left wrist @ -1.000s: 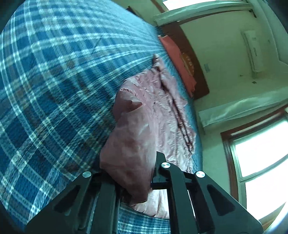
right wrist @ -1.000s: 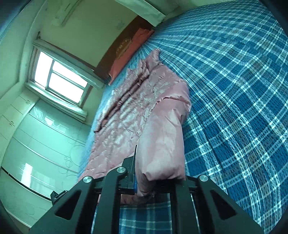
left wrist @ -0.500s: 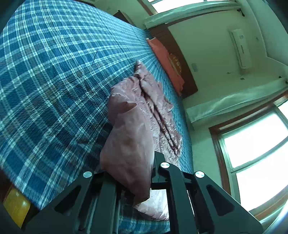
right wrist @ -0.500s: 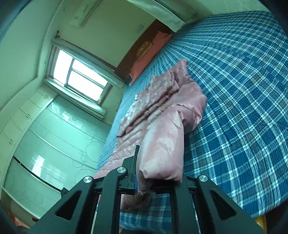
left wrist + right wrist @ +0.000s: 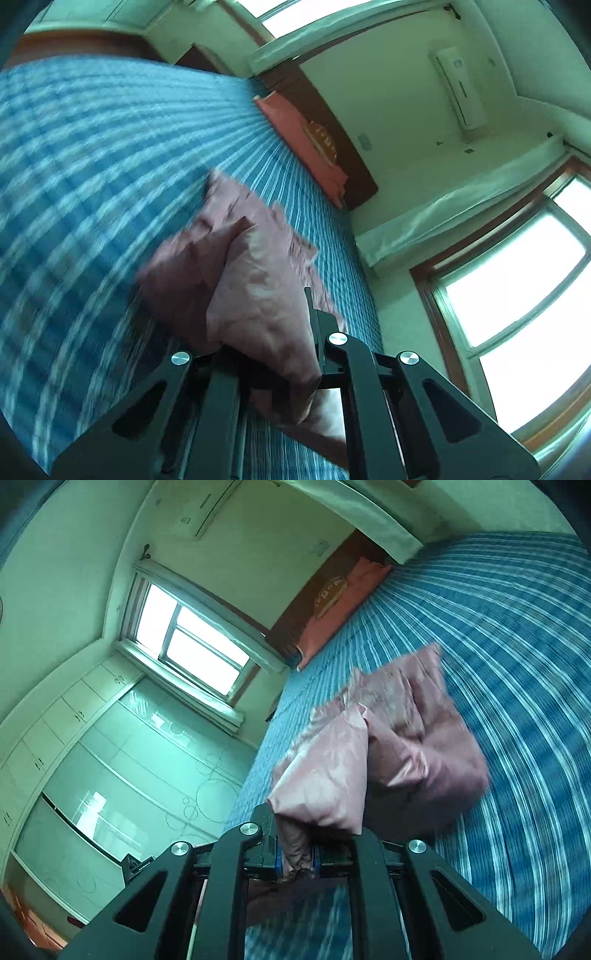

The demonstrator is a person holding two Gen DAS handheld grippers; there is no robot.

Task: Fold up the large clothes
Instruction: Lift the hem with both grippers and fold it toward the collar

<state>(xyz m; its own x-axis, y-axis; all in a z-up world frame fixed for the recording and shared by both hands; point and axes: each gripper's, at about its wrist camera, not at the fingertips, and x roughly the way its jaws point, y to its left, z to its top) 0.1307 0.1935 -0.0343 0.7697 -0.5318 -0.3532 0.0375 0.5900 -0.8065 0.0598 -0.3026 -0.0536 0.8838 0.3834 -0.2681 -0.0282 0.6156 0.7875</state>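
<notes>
I see one bed (image 5: 92, 155) under blue plaid, its pattern smeared by blur, and one pink garment (image 5: 258, 280) bunched on it toward the near edge. My left gripper (image 5: 273, 373) is clamped on a near fold, the cloth hiding its tips; my right gripper (image 5: 297, 860) pinches another fold. Only the right view shows the wardrobe (image 5: 110, 760). One orange pillow (image 5: 295, 140) lies far off.

Pink jacket (image 5: 258, 295) (image 5: 399, 753) of smooth, faintly shiny padded cloth, blue checked bedspread (image 5: 92, 177) (image 5: 517, 664) of matt woven cloth, black matt plastic tongs (image 5: 275, 373) (image 5: 297, 860) with bright metal screws, dark glossy wooden headboard (image 5: 332, 136).
</notes>
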